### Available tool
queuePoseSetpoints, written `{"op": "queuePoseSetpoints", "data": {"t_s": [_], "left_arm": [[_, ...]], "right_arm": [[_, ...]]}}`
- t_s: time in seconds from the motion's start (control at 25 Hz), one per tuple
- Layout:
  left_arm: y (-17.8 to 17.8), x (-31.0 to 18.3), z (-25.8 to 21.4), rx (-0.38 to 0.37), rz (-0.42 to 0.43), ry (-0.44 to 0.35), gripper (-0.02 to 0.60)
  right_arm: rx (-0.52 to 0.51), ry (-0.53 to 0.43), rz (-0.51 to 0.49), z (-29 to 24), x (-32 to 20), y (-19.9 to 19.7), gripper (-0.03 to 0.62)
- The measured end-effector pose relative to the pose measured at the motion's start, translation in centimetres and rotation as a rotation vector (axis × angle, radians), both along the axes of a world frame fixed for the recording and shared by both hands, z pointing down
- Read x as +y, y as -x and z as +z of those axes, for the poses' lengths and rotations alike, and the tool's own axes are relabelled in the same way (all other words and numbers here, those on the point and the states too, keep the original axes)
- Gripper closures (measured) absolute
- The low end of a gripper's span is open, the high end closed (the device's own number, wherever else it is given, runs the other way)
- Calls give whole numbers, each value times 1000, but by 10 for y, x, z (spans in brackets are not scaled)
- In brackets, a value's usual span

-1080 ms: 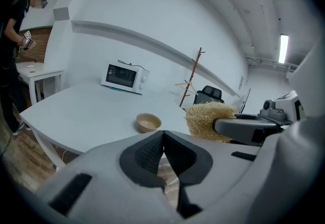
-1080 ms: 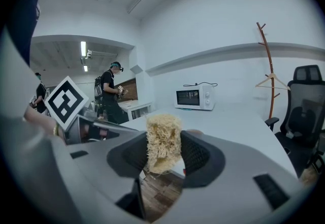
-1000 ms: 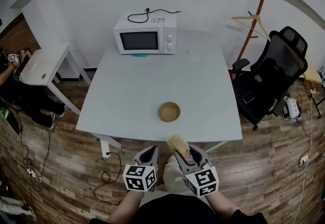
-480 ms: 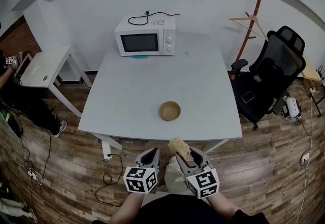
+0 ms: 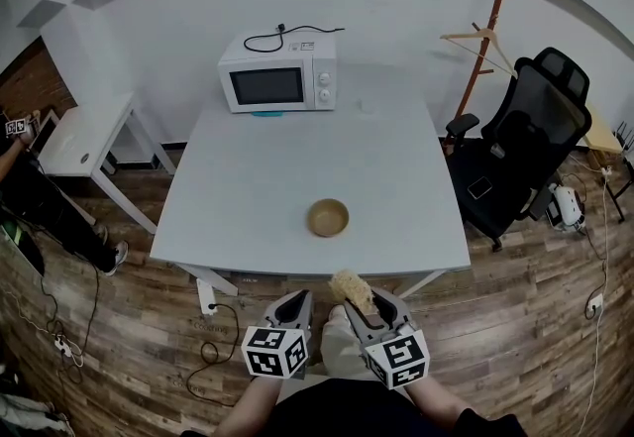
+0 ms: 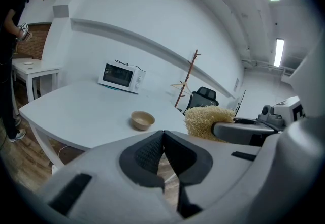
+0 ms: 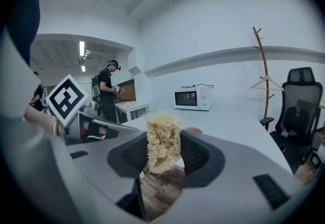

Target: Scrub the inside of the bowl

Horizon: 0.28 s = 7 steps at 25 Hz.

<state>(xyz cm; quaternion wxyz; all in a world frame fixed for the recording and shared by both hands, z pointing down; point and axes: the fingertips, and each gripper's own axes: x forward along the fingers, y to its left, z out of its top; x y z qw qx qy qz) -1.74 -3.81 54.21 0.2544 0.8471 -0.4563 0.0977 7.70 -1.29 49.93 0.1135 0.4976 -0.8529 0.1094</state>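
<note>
A small tan bowl (image 5: 328, 217) stands upright near the front edge of the white table (image 5: 258, 187); it also shows as the bowl (image 6: 142, 120) in the left gripper view. My right gripper (image 5: 361, 298) is shut on a pale yellow loofah scrubber (image 5: 351, 288), held below the table's front edge, well short of the bowl. The loofah (image 7: 162, 141) sits pinched between the pads in the right gripper view. My left gripper (image 5: 294, 301) hangs beside it, shut with nothing in it; its pads meet (image 6: 163, 153).
A white microwave (image 5: 277, 73) stands at the table's far edge. A black office chair (image 5: 525, 153) and a wooden coat stand (image 5: 487, 39) are to the right. A small white side table (image 5: 84, 133) stands left, a person (image 7: 107, 91) beside it. Wood floor lies below.
Both grippers stay near the same spot below the table edge. The head view has shifted slightly, so table and bowl sit a little higher in the picture.
</note>
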Motion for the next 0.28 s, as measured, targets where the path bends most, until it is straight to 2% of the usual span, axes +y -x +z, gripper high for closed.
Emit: {"op": "queuePoseSetpoints", "data": {"t_s": [0.28], "left_arm": [[-9,-2,0,0,15,-2,562]], "right_arm": [[-4,-2,-11,-1,-2,-2,418]]}}
